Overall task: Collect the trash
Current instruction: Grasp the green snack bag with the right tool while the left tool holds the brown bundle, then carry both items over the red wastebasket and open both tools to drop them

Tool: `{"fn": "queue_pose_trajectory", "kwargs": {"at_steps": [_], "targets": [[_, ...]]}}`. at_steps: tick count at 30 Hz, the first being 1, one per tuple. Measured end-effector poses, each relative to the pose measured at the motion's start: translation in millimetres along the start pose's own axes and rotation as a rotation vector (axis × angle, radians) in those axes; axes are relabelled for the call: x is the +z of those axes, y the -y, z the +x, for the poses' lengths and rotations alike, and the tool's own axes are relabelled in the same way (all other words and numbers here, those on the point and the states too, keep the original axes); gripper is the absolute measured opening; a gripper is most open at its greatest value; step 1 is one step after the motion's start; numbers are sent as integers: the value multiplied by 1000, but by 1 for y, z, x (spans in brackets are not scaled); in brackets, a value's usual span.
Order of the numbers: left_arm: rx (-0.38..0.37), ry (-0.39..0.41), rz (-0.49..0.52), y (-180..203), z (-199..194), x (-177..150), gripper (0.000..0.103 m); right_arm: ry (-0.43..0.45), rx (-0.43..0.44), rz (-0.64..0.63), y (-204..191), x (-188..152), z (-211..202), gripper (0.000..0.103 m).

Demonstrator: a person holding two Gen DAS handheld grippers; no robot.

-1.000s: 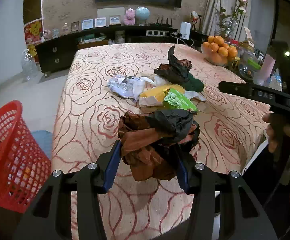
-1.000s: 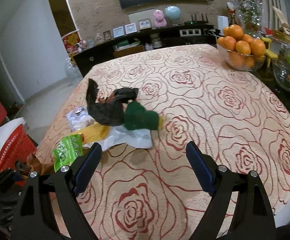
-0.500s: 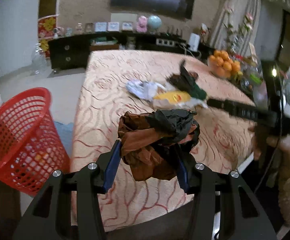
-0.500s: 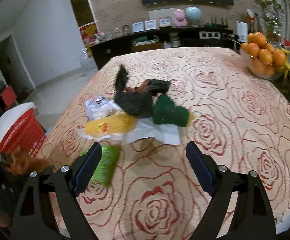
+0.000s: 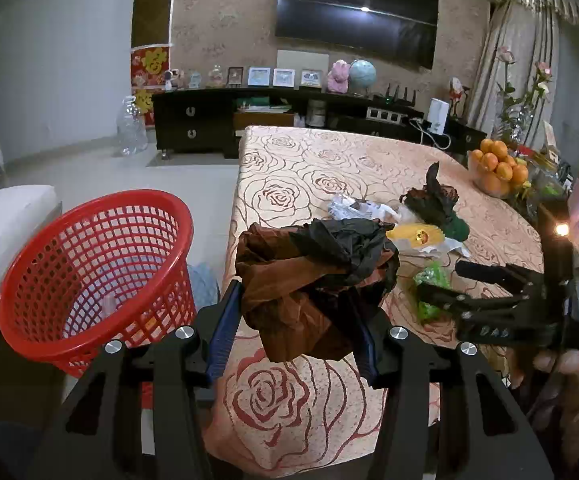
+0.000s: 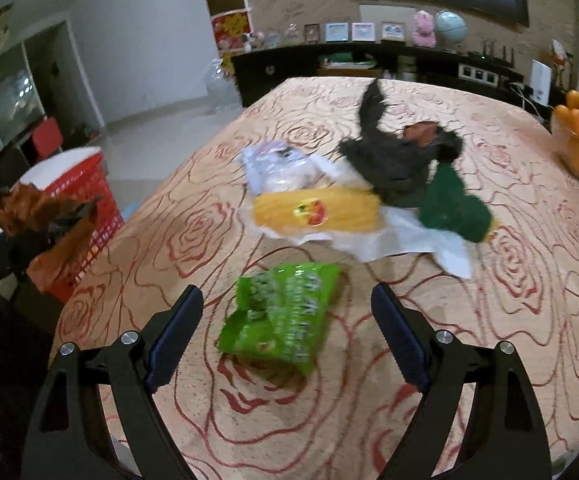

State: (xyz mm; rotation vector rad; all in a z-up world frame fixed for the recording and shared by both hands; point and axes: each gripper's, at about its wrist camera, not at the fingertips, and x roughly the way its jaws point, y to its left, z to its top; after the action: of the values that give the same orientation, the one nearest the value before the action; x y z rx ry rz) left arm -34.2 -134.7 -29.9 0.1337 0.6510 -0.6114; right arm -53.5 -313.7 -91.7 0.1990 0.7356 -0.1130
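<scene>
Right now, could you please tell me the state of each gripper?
Left gripper: closed on the crumpled brown and black bag.
Right gripper: open, holding nothing, green snack packet between its fingers.

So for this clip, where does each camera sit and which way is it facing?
Left wrist: rides the left tool, facing the red mesh basket; clamped brown-and-black crumpled wrapper, a hand.
Right wrist: rides the right tool, looking down at the green snack packet.
Shared: rose-patterned tablecloth, yellow packet.
</scene>
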Motion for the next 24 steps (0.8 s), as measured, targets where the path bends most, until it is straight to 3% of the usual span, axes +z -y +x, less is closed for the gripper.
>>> {"fn": "queue_pose_trajectory", "kwargs": {"at_steps": [6,11,16,24], "targets": [[7,3,-13,-5,0,0,48,-21,-61,-44,-11,-7,11,80],[10,5,-18,-7,-1,-1,48,-37,-64,-38,-7,-6,12,60],[18,5,-18,-8,-1,-1,48,-35,-69,-29,-1,-7,12,48],[30,11,-23,-9,-1,0,48,-9,-48,-28,-1,-6,-1,42]]}}
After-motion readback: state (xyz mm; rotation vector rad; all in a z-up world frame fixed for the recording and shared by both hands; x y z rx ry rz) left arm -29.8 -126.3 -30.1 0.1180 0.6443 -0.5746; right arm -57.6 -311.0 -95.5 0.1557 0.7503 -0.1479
